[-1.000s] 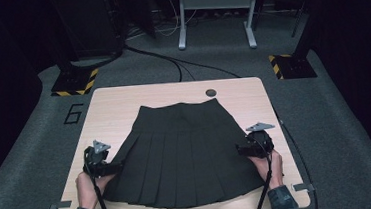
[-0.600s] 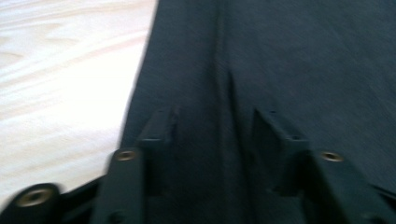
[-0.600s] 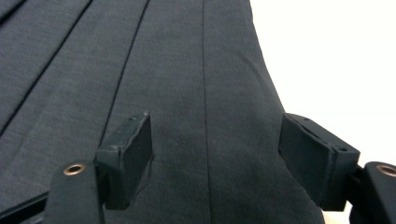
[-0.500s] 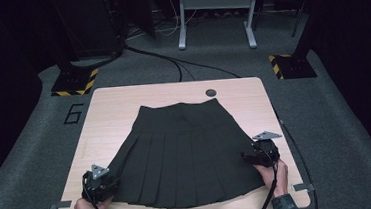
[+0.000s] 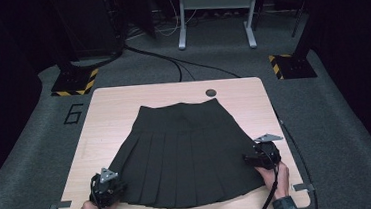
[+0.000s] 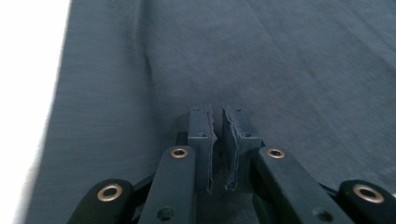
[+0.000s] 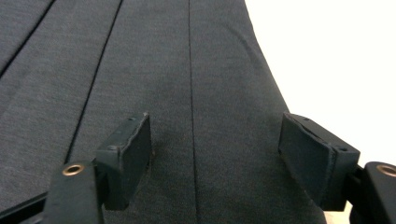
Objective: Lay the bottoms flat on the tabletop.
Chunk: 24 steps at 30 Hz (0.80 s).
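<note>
A black pleated skirt (image 5: 187,149) lies flat on the wooden table (image 5: 113,110), waistband at the far side and hem toward me. My left gripper (image 5: 117,187) is at the hem's left corner. In the left gripper view, the left gripper (image 6: 218,116) has just been closing, and its pads now pinch a small fold of the skirt (image 6: 280,60). My right gripper (image 5: 250,159) rests on the skirt's right edge near the hem. Its own view shows the right gripper (image 7: 215,140) open, the jaws standing wide apart over the skirt (image 7: 140,56) with flat cloth between them.
A small dark round disc (image 5: 210,92) sits near the table's far edge. Bare wood runs along both sides of the skirt. On the grey floor are cables (image 5: 170,65), a painted 6 (image 5: 73,114), striped base plates (image 5: 74,82) and a metal stand (image 5: 214,17).
Both hands have slid toward the near edge along the skirt's sides. The left gripper's jaws have closed on the cloth. The right gripper's jaws stay as wide as before.
</note>
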Motion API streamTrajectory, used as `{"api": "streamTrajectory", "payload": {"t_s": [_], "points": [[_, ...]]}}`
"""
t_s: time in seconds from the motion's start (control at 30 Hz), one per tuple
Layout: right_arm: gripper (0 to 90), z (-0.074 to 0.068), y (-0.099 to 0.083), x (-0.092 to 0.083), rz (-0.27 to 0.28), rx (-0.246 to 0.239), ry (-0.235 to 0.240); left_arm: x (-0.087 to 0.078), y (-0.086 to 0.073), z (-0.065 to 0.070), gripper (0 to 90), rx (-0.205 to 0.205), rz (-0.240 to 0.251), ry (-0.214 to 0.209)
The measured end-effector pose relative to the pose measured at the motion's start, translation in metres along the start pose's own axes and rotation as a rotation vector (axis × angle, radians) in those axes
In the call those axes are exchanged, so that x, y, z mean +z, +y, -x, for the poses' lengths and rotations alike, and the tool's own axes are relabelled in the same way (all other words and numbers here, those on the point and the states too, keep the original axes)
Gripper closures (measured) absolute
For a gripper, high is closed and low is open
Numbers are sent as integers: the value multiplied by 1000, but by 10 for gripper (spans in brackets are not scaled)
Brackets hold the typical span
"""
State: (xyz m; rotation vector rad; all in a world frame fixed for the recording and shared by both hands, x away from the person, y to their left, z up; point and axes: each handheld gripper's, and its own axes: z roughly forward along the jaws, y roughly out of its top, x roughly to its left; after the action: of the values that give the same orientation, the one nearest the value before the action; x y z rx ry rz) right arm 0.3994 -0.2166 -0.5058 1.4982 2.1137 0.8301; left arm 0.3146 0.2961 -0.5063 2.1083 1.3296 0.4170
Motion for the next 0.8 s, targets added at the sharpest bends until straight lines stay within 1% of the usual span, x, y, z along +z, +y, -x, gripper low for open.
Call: {"api": "streamTrajectory", "payload": {"t_s": [0.03, 0.07, 0.1, 0.13, 0.17, 0.23, 0.27, 0.3, 0.33, 0.37, 0.4, 0.43, 0.5, 0.53, 0.6, 0.63, 0.67, 0.7, 0.77, 0.8], "points": [[246, 0, 0, 1, 3, -5, 0, -1, -1, 0, 816, 3, -7, -9], [245, 0, -1, 0, -3, 0, 2, -2, -2, 0, 813, 6, -8, -18], [244, 0, -2, 0, 1, 3, 0, -3, -2, 1, 798, 6, 3, -17], [242, 1, -2, 0, -3, 2, -1, -5, -2, 1, 776, 3, 0, -15], [241, 2, -2, -1, 0, 9, -2, -7, -2, 3, 742, -1, 17, -14], [241, 4, -3, -3, 12, 9, -5, -11, -1, 5, 635, -1, 23, -10], [241, 4, -3, -4, 13, 18, -6, -12, -1, 8, 608, -1, 42, 7], [241, 4, -3, -5, 20, 20, -9, -14, -1, 9, 546, 4, 46, 20], [240, 5, -4, -5, 21, 8, -9, -15, -1, 10, 518, 8, 63, 40], [240, 5, -4, -6, 25, 12, -7, -17, -1, 10, 515, -6, 87, 57], [240, 5, -4, -7, 23, 20, -9, -19, -1, 7, 509, -10, 90, 80], [240, 5, -5, -7, 22, 18, -9, -20, -1, 4, 484, -24, 91, 110], [240, 5, -7, -7, 23, 15, -10, -21, -5, -5, 449, -59, 70, 144], [240, 6, -8, -7, 23, 14, -9, -21, -7, -7, 442, -69, 62, 151], [241, 6, -9, -7, 22, 26, -13, -20, -13, -11, 444, -87, 45, 163], [240, 7, -10, -7, 27, 21, -12, -20, -16, -12, 468, -84, 41, 162], [241, 7, -10, -7, 24, 32, -11, -19, -19, -11, 531, -81, 41, 153], [241, 8, -11, -7, 23, 21, -12, -18, -21, -9, 620, -68, 39, 144], [240, 7, -12, -7, 24, 25, -14, -16, -24, -3, 739, -25, 38, 131], [240, 7, -13, -7, 24, 24, -14, -16, -24, 1, 779, -2, 40, 125]]}}
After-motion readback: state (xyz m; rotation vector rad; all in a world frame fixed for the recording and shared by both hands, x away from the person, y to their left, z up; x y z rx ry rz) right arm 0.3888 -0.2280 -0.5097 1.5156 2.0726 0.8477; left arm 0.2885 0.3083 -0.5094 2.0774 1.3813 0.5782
